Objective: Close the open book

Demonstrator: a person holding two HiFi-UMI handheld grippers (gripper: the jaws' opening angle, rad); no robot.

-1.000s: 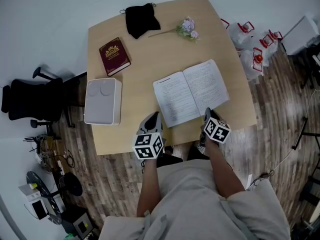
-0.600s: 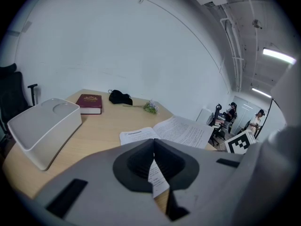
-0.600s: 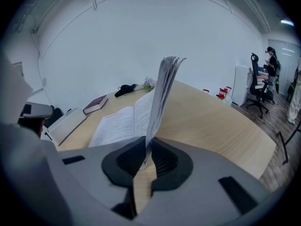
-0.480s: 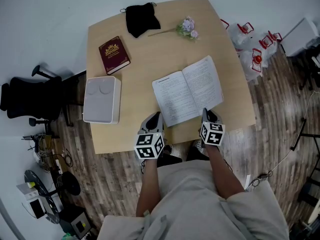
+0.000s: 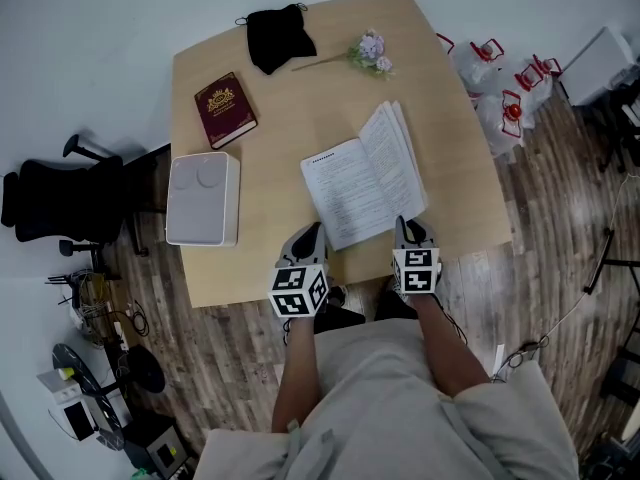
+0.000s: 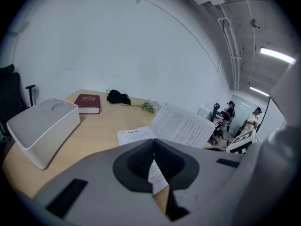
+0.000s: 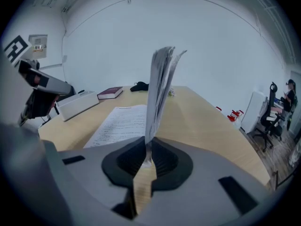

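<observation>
The open book (image 5: 350, 190) lies near the table's front edge, its left page flat. Its right half (image 5: 396, 158) stands lifted, close to upright, and shows edge-on in the right gripper view as a stack of pages (image 7: 159, 93). My right gripper (image 5: 409, 234) is shut on the lower edge of that right half (image 7: 148, 154). My left gripper (image 5: 306, 240) is shut with nothing in it, just off the book's lower left corner (image 6: 136, 136); the raised half (image 6: 186, 126) tilts beyond it.
A dark red closed book (image 5: 226, 109), a white box (image 5: 204, 198), a black pouch (image 5: 278, 34) and a flower sprig (image 5: 368, 53) sit on the table (image 5: 300, 118). An office chair (image 5: 60, 200) stands left, water jugs (image 5: 498, 78) right.
The right gripper has rolled and drifted left, swinging the book's right half from flat up to near upright. The left gripper has stayed put.
</observation>
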